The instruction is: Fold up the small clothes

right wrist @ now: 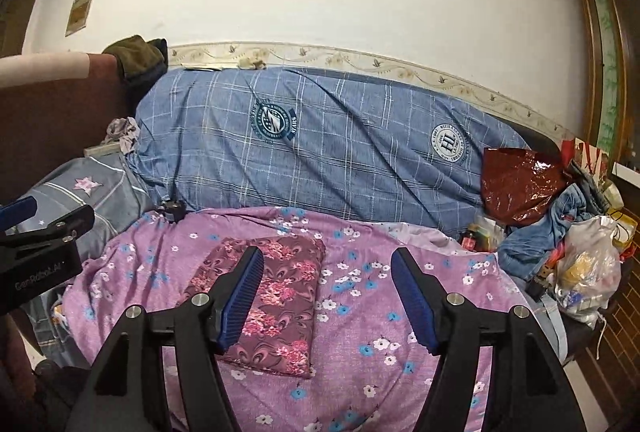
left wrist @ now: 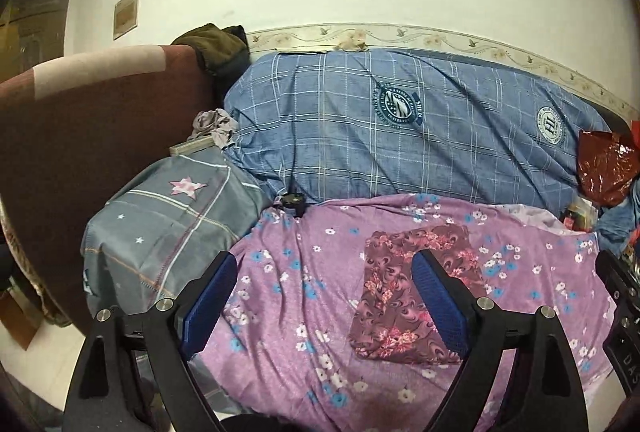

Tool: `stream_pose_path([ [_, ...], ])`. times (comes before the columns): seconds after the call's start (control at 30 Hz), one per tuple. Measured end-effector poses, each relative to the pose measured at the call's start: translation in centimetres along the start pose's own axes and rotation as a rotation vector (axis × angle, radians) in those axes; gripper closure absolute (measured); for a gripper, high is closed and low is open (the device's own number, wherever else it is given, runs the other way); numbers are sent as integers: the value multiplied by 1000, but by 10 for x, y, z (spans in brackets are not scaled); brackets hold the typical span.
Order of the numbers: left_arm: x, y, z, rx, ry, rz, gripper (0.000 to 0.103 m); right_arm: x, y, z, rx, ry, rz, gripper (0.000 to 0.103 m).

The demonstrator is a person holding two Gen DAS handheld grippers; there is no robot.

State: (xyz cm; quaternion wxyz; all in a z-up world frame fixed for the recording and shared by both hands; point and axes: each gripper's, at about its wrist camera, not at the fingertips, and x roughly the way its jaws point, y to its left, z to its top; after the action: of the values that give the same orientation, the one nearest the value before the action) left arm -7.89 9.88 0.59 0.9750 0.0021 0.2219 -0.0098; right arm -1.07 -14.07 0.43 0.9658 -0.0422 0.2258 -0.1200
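A small maroon garment with pink flowers (left wrist: 394, 296) lies folded into a flat rectangle on the purple floral bedsheet (left wrist: 300, 292). It also shows in the right wrist view (right wrist: 280, 296). My left gripper (left wrist: 324, 300) is open and empty, held above the sheet, with its right finger over the garment's middle. My right gripper (right wrist: 326, 298) is open and empty, with its left finger over the garment and its right finger over bare sheet (right wrist: 360, 320). The left gripper's body (right wrist: 36, 244) shows at the left edge of the right wrist view.
A blue plaid duvet (left wrist: 380, 127) is bunched along the wall behind the sheet. A grey star pillow (left wrist: 172, 216) lies at the left beside a brown headboard (left wrist: 80, 135). A red plastic bag (right wrist: 516, 183), blue jeans (right wrist: 536, 232) and a white bag (right wrist: 588, 268) crowd the right.
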Motion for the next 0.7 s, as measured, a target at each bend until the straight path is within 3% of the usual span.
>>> stream_pose_path([
  [0.4,-9,-15,6,75,-8,-26,12,-10,-2,-2,26,-19,16,35],
  [0.7,-13,-18,0,103,-60,-17,12,-8,-6,-1,38,-22,22,35],
])
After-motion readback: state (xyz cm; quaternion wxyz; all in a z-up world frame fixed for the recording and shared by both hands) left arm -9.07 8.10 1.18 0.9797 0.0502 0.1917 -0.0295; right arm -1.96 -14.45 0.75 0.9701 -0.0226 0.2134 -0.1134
